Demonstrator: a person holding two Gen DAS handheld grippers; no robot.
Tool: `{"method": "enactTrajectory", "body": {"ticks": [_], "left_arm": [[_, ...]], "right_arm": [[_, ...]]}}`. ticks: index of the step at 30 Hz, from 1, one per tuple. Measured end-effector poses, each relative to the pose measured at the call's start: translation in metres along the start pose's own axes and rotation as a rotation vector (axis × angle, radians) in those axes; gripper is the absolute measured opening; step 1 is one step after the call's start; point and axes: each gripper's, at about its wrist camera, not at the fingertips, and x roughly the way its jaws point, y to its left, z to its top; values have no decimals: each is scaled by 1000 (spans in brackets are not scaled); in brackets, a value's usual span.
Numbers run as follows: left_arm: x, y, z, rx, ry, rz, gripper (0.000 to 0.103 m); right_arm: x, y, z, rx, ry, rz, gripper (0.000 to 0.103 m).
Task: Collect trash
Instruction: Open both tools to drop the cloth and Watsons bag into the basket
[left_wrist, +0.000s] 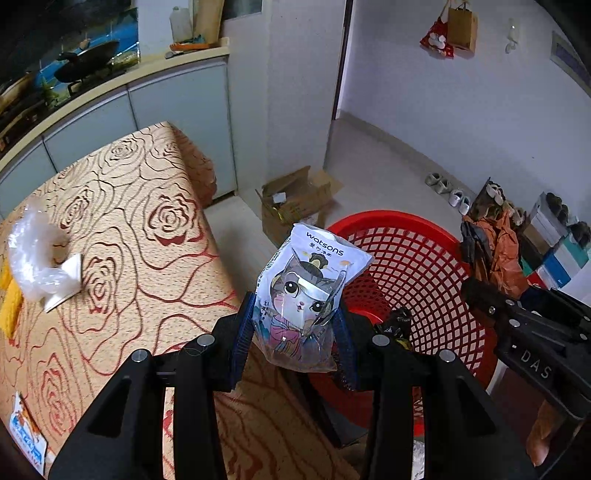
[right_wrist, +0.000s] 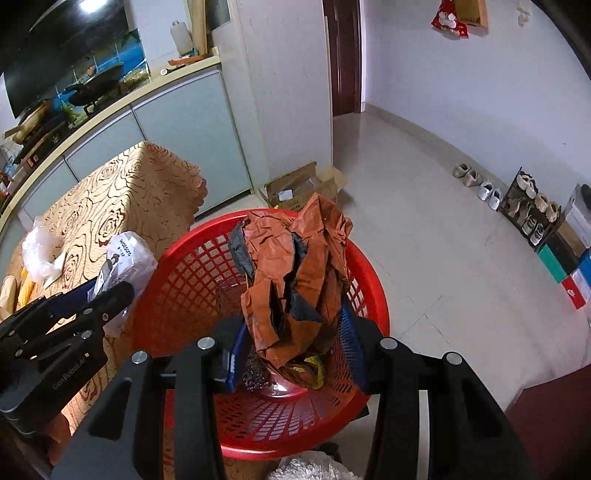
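Right wrist view: a crumpled orange bag (right_wrist: 295, 280) is clamped in the right gripper (right_wrist: 295, 354) above the red basket (right_wrist: 373, 295). A Watsons packet (left_wrist: 310, 295) is pinched by the left gripper (left_wrist: 295, 332) (at the rim). The drop-off step seems in hand; both grips would need releasing over the basket.

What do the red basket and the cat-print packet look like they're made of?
Red basket: likely moulded plastic, glossy, with an open lattice wall. Cat-print packet: thin plastic film, shiny and printed, clear at the bottom, creased where it is held.
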Motion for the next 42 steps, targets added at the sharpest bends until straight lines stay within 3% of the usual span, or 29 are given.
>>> {"method": "enactTrajectory", "body": {"ticks": [22, 32, 42], "left_arm": [[18, -16, 2, 54, 36, -49, 44], [15, -14, 1, 40, 37, -62, 55], [2, -11, 0, 41, 17, -81, 67]], "right_arm": [[15, -3, 1, 15, 33, -24, 45], [15, -4, -1, 28, 34, -19, 51], [6, -6, 0, 37, 20, -12, 52]]}}
